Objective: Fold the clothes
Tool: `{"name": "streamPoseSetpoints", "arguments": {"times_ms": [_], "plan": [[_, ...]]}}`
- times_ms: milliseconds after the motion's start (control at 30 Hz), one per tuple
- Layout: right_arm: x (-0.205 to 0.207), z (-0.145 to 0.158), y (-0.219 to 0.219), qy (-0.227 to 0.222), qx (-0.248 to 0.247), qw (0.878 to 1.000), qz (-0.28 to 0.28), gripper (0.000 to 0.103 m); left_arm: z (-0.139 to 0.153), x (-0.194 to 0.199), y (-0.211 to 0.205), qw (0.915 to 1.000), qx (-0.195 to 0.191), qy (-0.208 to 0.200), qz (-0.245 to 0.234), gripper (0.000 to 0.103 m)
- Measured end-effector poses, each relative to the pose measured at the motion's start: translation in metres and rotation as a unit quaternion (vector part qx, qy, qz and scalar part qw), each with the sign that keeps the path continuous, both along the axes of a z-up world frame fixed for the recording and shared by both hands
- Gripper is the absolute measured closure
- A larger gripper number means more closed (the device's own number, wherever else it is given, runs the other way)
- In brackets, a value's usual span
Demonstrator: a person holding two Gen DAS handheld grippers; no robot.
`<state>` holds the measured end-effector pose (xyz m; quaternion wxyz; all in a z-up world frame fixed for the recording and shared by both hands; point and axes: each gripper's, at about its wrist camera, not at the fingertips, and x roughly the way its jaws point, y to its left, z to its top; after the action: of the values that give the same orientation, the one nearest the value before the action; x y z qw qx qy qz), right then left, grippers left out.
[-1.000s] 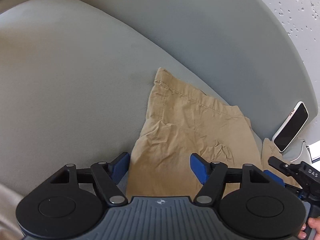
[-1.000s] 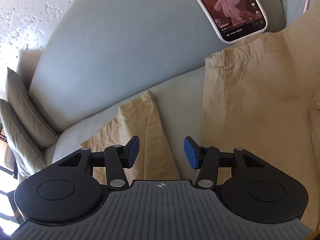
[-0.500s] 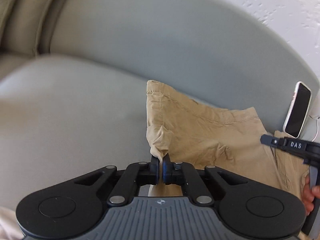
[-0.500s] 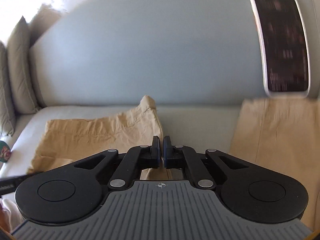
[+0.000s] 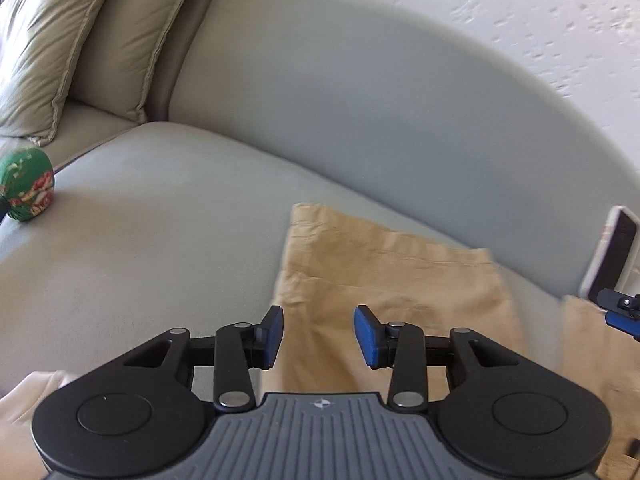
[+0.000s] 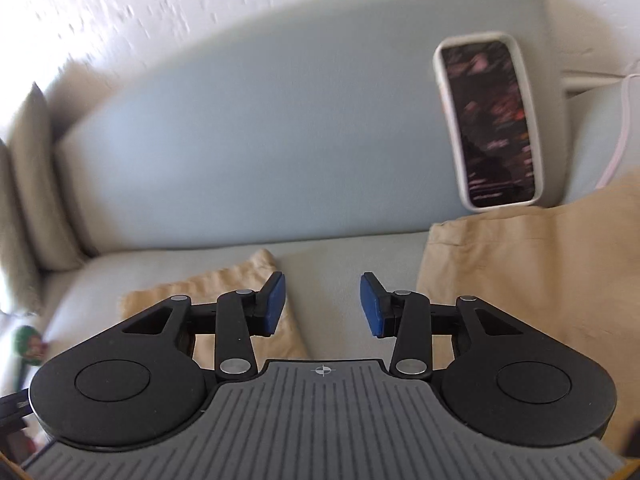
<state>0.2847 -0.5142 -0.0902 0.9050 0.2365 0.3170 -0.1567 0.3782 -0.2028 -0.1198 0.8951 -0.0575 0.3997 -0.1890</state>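
We hold the left gripper (image 5: 319,334) above the khaki trousers (image 5: 384,280), its blue pads spread after just opening, nothing pinched between them. Our right gripper (image 6: 322,305) is likewise parted, having just opened, empty over the gap between the trouser legs. The trousers lie flat on the pale sofa seat (image 5: 160,216), one leg (image 6: 224,284) to the left, the wider part (image 6: 536,272) to the right. A phone (image 6: 490,120) leans on the backrest beside them. A green ball (image 5: 28,184) sits well apart, near the cushions (image 5: 72,32).
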Motion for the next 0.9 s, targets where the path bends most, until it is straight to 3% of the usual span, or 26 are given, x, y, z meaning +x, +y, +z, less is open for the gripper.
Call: {"name": "streamPoseSetpoints", "arguments": {"times_ms": [100,167,267,367,433,500,533,600,700,800,900], "plan": [[-0.071,0.054,0.003,-0.043,0.018,0.999,0.001,0.059,0.045,-0.048,0.001,0.9989,-0.024,-0.012,-0.039,0.058],[-0.120,0.090,0.010,-0.065,0.030,0.997,0.009,0.059,0.073,-0.092,0.010,0.9967,-0.043,-0.020,-0.066,0.043],[-0.195,0.132,0.021,-0.085,0.053,0.995,0.016,0.058,0.099,-0.152,0.030,0.9939,-0.051,-0.024,-0.095,0.037],[-0.266,0.169,0.035,-0.106,0.051,0.993,0.014,0.053,0.100,-0.188,0.054,0.9931,-0.060,0.011,-0.100,0.035],[-0.310,0.178,0.039,-0.109,0.058,0.992,0.001,0.042,0.086,-0.204,0.070,0.9928,-0.066,0.039,-0.092,0.032],[-0.339,0.173,0.040,-0.100,0.065,0.993,-0.021,0.027,0.066,-0.217,0.076,0.9933,-0.058,0.057,-0.082,0.028],[-0.351,0.165,0.039,-0.094,0.066,0.993,-0.035,0.026,0.055,-0.219,0.077,0.9941,-0.048,0.069,-0.068,0.027],[-0.369,0.141,0.033,-0.071,0.066,0.993,-0.067,0.026,0.025,-0.214,0.075,0.9939,-0.027,0.097,-0.044,0.027],[-0.376,0.082,0.007,-0.031,0.103,0.988,-0.111,0.026,-0.017,-0.199,0.068,0.9923,-0.007,0.123,-0.016,0.029],[-0.371,0.017,-0.033,-0.001,0.166,0.974,-0.155,0.033,-0.048,-0.184,0.065,0.9925,0.014,0.121,0.017,0.030],[-0.371,-0.030,-0.064,0.004,0.213,0.958,-0.194,0.036,-0.067,-0.176,0.062,0.9933,-0.002,0.114,0.017,0.030]]}}
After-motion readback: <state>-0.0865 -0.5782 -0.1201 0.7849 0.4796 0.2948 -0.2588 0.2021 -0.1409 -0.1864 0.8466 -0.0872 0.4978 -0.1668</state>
